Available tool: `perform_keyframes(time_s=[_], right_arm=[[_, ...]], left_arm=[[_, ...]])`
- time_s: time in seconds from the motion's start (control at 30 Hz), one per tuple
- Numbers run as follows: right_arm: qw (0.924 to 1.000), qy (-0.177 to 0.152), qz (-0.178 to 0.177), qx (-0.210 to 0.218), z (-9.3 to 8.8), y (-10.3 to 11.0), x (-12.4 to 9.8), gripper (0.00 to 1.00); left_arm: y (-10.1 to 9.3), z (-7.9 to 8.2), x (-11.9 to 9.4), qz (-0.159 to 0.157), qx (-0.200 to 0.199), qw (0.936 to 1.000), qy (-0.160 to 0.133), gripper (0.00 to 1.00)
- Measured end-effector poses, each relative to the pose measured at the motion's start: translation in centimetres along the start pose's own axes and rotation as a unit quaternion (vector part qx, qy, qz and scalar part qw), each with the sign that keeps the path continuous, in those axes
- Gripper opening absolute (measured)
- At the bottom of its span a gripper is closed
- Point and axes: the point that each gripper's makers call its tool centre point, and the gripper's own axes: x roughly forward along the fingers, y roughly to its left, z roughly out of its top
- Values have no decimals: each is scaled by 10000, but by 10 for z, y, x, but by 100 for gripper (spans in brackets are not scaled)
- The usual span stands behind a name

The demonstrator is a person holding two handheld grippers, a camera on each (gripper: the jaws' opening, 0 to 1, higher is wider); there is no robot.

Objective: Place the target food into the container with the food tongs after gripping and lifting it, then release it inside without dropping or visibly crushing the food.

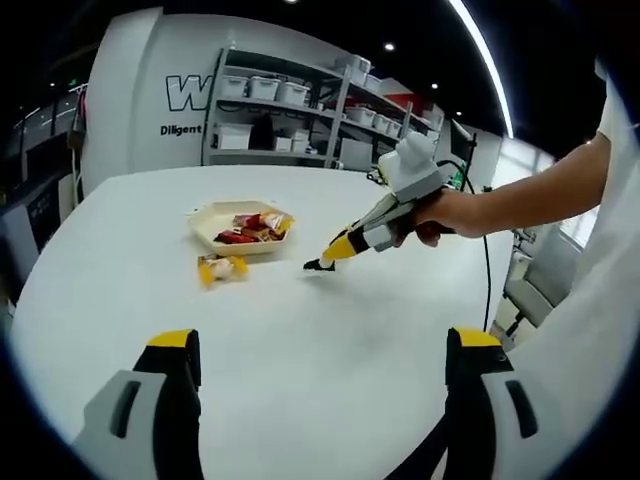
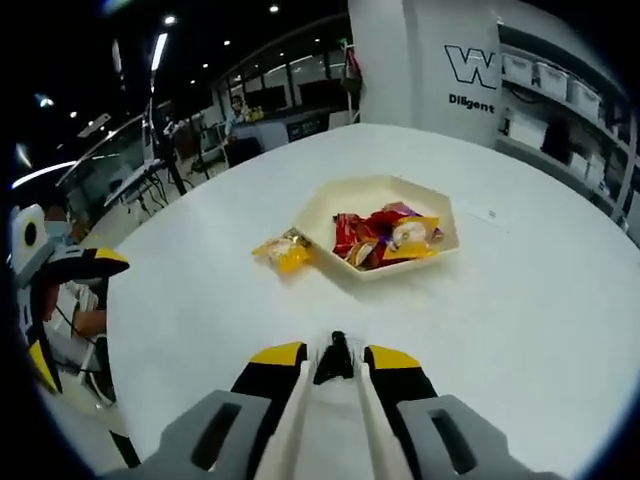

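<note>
White table [image 1: 300, 340] before storage shelves [image 1: 290, 110]

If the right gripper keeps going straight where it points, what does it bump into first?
Probably the table first, since the right gripper tilts down; farther along sits the snack tray. Depth is unclear.

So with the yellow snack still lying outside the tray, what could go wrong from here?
The tongs in the right gripper look closed and sit short of the yellow snack, so they need to open before reaching it. The snack lies almost against the tray rim, so a push could shove it or the tray. Squeezing the small wrapped piece hard could crush it.
</note>
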Motion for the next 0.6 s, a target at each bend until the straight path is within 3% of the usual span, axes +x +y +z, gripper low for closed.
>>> perform_keyframes(time_s=[0.1,0.2,0.4,0.5,0.53,0.6], right_arm=[[9996,271,-9,-105,-20,-4,4,19],[9993,361,-9,-104,-28,-5,5,22],[9988,467,-6,-109,-29,-10,10,23],[9940,883,-12,-647,-31,-8,12,22],[9928,1013,-34,-646,-31,-4,12,22],[9932,937,94,-679,-27,3,16,21]], left_arm=[[-1,1,0,-10,-6,10000,-11,99],[-2,0,0,-20,-21,10000,-24,99],[-2,-2,0,-17,-59,10000,-21,99],[-3,-4,2,-25,-62,10000,6,99],[-4,-4,3,-25,-82,10000,-2,99],[-4,-3,5,-37,-127,9999,-16,99]])
